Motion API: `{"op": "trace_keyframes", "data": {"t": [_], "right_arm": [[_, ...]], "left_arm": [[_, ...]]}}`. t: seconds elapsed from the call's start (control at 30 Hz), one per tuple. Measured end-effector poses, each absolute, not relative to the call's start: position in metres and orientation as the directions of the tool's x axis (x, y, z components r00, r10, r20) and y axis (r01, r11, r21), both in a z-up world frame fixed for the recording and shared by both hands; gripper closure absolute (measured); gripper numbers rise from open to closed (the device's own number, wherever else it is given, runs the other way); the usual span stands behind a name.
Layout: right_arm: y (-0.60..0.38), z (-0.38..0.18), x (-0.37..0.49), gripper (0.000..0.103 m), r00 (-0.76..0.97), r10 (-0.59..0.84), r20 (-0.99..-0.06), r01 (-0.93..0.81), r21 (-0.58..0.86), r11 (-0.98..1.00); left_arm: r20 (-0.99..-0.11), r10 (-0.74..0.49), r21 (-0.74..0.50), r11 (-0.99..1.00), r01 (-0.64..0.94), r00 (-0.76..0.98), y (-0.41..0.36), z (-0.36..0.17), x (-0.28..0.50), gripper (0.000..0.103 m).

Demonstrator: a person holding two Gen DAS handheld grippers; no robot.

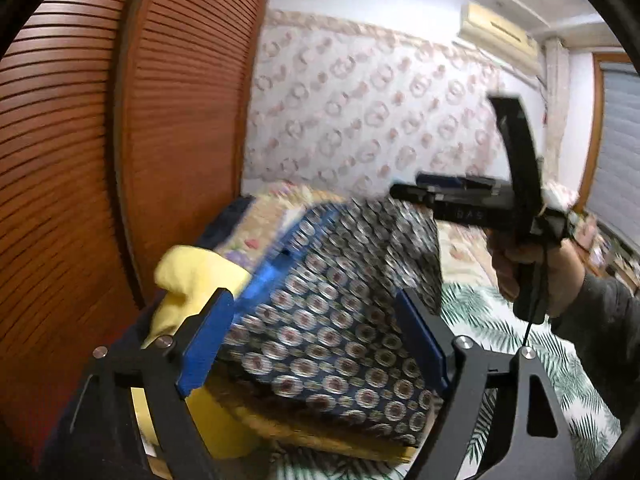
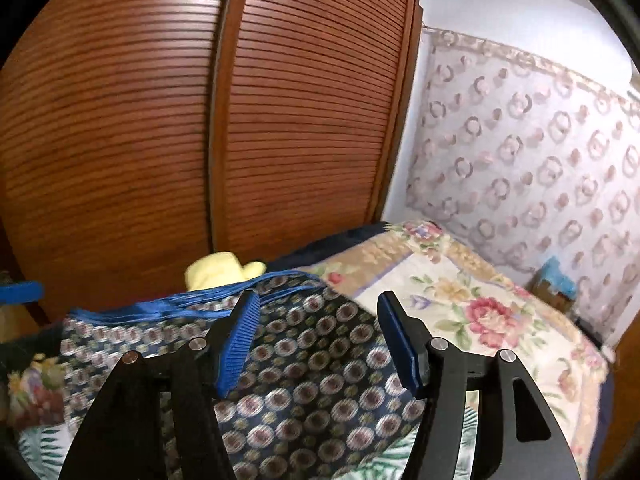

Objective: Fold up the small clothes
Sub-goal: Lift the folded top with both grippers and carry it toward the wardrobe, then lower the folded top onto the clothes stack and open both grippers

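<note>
A dark-blue garment (image 1: 340, 312) printed with small rings, with a bright blue waistband (image 1: 272, 276), lies draped over a pile on the bed. It is blurred in the left wrist view. My left gripper (image 1: 312, 296) is open, its blue pads (image 1: 204, 344) standing wide to either side of the garment without pressing it. In the right wrist view the same garment (image 2: 312, 380) spreads below my right gripper (image 2: 318, 296), which is open with nothing pinched. The right gripper (image 1: 404, 190) also shows from the side, held in a hand (image 1: 532, 264) above the garment's far edge.
A yellow cloth (image 1: 192, 272) (image 2: 224, 270) sits behind the garment. Louvred wooden wardrobe doors (image 2: 280, 120) stand close behind the bed. A floral quilt (image 2: 460, 292) lies to the right and a palm-leaf sheet (image 1: 500, 320) in front. A patterned curtain (image 1: 380, 112) covers the wall.
</note>
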State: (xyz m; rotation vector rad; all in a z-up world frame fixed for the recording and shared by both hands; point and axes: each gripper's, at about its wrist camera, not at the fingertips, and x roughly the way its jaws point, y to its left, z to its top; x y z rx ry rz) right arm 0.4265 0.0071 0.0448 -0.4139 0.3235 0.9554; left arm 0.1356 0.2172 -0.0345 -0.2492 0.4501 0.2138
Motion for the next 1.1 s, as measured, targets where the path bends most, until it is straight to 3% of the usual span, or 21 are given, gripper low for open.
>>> {"op": "trace_keyframes", "data": {"t": [0.2,0.47,0.7,1.1], "right_arm": [[0.007,0.016,0.447,0.04,0.481,0.689,-0.542,-0.859,-0.137,0.493],[0.031,-0.022,0.504,0.04,0.457,0.633,-0.625,-0.832,-0.049,0.552],[0.032,-0.03,0.501,0.04,0.491,0.62,-0.612,-0.811,-0.061,0.582],[-0.035,-0.003,0.406,0.04,0.538,0.641,-0.548,-0.788,-0.055,0.613]], "left_arm": [[-0.558,0.092,-0.182,0.956,-0.23,0.825,0.202,-0.067,0.163,0.02],[-0.62,0.091,-0.176,0.952,-0.252,0.779,0.201,-0.09,0.173,0.02],[-0.625,0.106,-0.159,0.953,-0.259,0.774,0.198,-0.089,0.172,0.02],[-0.566,0.108,-0.132,0.967,-0.22,0.817,0.166,-0.068,0.151,0.02]]}}
